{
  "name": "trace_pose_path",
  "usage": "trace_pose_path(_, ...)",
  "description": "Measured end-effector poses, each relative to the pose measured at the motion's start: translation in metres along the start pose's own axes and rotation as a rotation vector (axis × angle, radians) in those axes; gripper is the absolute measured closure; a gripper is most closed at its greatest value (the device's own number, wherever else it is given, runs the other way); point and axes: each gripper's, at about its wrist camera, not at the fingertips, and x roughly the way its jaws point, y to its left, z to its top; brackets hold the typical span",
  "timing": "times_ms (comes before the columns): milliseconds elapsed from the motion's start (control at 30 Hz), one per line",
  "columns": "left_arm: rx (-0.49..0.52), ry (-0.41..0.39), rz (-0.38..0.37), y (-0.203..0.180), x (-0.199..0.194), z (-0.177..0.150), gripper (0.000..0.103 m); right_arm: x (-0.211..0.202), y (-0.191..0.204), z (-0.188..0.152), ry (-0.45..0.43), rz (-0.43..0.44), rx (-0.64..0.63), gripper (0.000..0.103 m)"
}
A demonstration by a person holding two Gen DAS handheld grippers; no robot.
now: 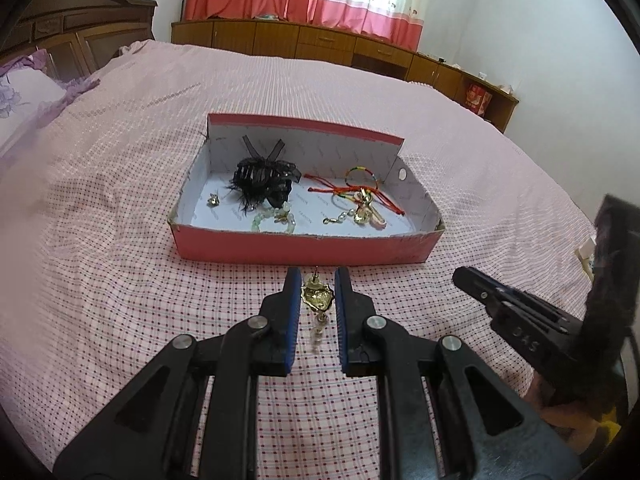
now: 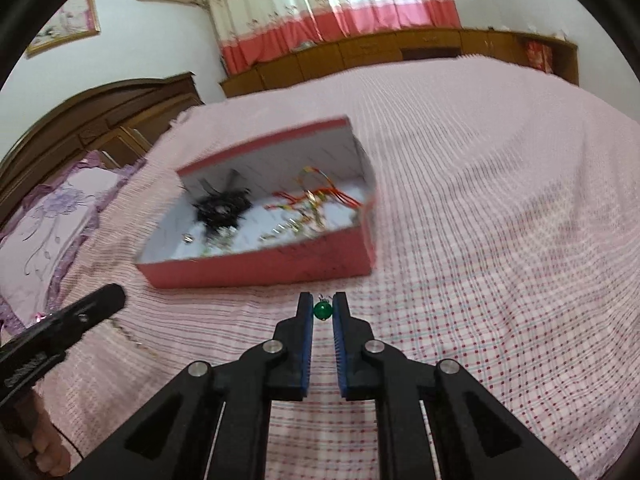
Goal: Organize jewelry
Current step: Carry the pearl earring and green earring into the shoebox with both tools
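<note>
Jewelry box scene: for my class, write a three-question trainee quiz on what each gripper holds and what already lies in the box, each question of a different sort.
1. True or false: the left gripper holds a gold earring.
2. The right gripper pinches: A) a red cord B) a green bead C) a hair clip.
3. Fill in: the black feathered hair clip lies in the ____ half of the pink box, in the left wrist view.

Key: 1 true; 2 B; 3 left.
</note>
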Motion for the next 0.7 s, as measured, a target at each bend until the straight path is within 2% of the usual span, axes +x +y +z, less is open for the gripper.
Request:
trace_pose_path(367, 0.03, -0.076, -0.003, -0.007, -0.024, 0.013, 0.095, -0.048, 0.034, 0.019, -0.124, 0.081, -0.058, 0.092)
trace_pose_path(700, 0.056, -0.154, -0.002, -0.008, -0.032, 0.032, 0.095, -0.059, 0.055, 0.034, -0.204, 0.098, -0.106, 0.092)
